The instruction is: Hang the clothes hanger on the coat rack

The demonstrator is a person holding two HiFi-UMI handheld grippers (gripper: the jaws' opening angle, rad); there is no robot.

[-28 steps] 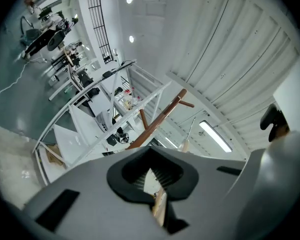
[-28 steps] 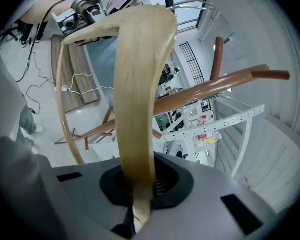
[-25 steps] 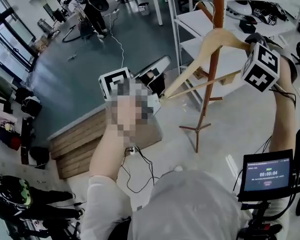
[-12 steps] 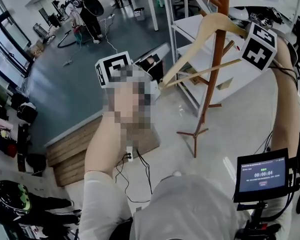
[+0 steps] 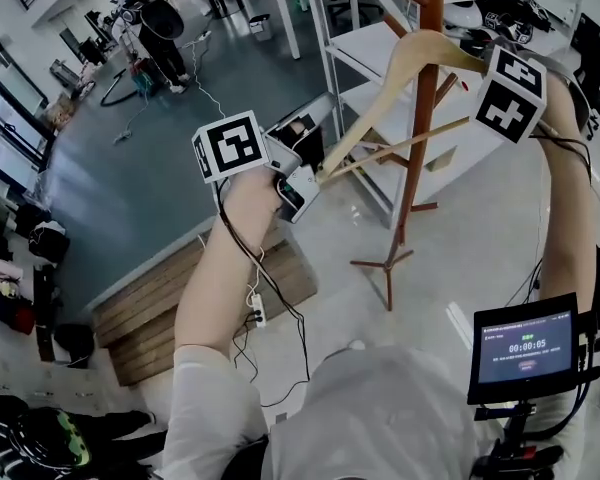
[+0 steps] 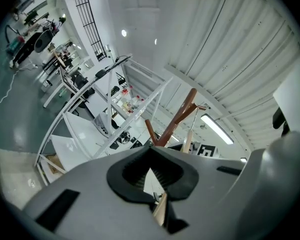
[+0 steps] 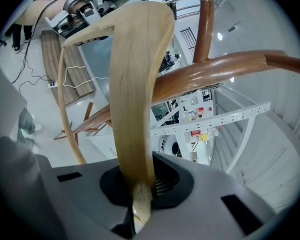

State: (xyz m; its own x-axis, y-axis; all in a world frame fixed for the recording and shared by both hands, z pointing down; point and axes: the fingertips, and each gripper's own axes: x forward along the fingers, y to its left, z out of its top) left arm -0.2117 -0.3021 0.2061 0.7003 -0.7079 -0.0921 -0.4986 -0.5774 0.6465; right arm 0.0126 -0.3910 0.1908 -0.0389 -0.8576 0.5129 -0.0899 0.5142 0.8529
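The left gripper [image 5: 314, 176] was clenched on one end of the clothes hanger [image 5: 380, 108], and the right gripper [image 5: 483, 68] was clamped on the other end. In each gripper view a tip of pale wood sat pinched between the closed jaws. Judged purpose: a grip at both ends kept the hanger level and steady, with its wire hook [image 6: 195, 117] free above the fingers for placing on a peg.

The hanger sat raised between the two sets of fingers, just in front of the coat rack [image 5: 420, 158]. Its lower bar crossed the pole. Whether the hook was over a peg could not be told.

Beyond the fingers stood a white shelving unit [image 5: 365, 58]. Below them lay a wooden platform [image 5: 170, 288] and a trailing cable [image 5: 270, 298]. Obstruction noted: the rack's slanting pegs and pole stood close beyond the hanger
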